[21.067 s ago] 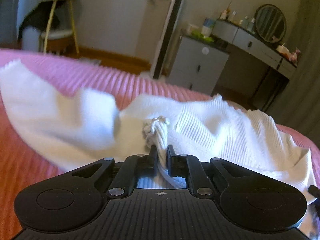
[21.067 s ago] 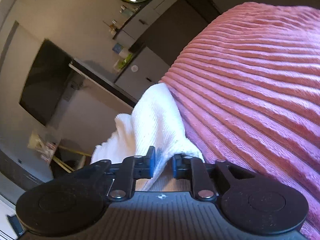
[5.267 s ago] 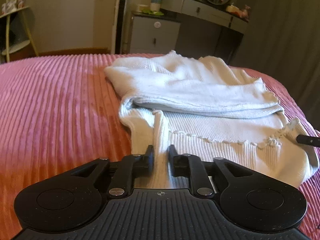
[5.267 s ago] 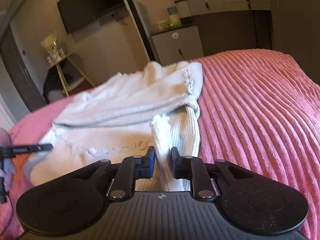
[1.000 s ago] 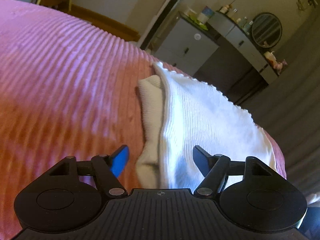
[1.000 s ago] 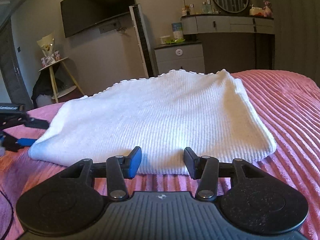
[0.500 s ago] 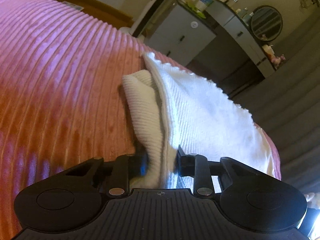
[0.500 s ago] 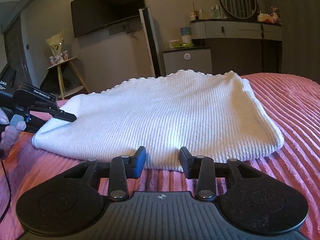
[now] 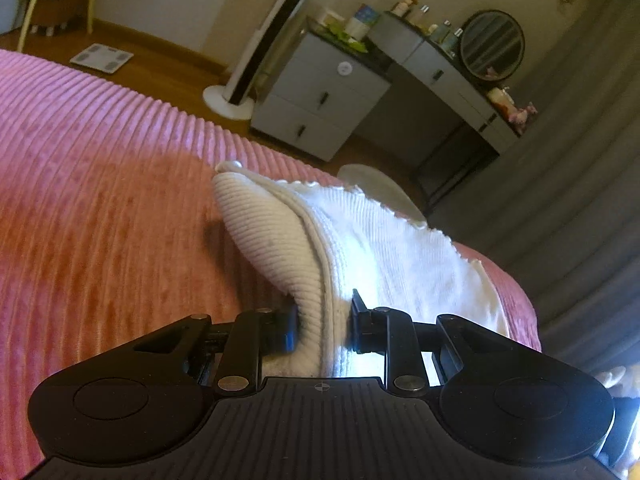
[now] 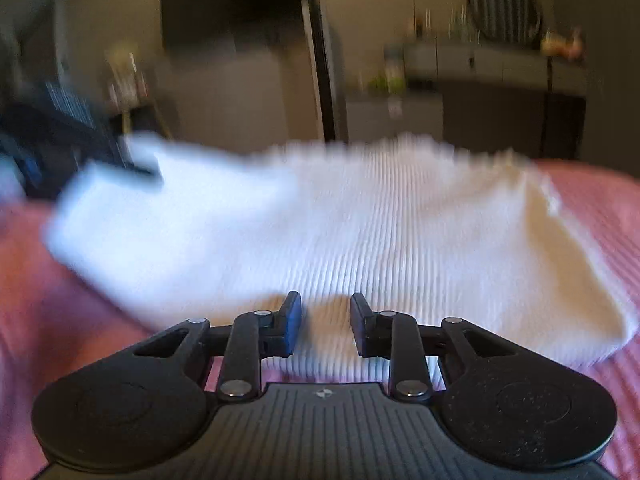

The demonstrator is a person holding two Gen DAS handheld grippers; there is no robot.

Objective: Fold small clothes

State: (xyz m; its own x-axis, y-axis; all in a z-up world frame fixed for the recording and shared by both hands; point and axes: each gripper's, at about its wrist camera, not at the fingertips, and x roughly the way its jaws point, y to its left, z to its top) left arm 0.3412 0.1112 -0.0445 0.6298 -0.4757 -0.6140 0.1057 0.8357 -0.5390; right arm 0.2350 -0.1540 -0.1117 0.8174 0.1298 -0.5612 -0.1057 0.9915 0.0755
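A white ribbed knit garment (image 9: 384, 248) lies folded on the pink corduroy bedspread (image 9: 100, 208). My left gripper (image 9: 324, 320) is shut on its thick folded left edge and holds that end raised off the bed. In the right wrist view, which is blurred by motion, the garment (image 10: 360, 224) spreads wide in front. Its near edge lies between the fingers of my right gripper (image 10: 326, 320), whose jaws are closing; the pads stand a little apart from the cloth. The left gripper (image 10: 124, 164) shows as a dark blur at the garment's far left corner.
Past the bed's far edge stand a grey drawer cabinet (image 9: 320, 92), a dressing table with a round mirror (image 9: 492, 44), a tall standing unit (image 9: 256, 68) and a floor scale (image 9: 102, 58). Dark curtains (image 9: 580, 200) hang at the right. A wall screen (image 10: 232, 8) is visible.
The left gripper shut on the garment's folded edge and lifted it. The right gripper's jaws narrowed and it moved forward, so the garment's near edge now lies between them.
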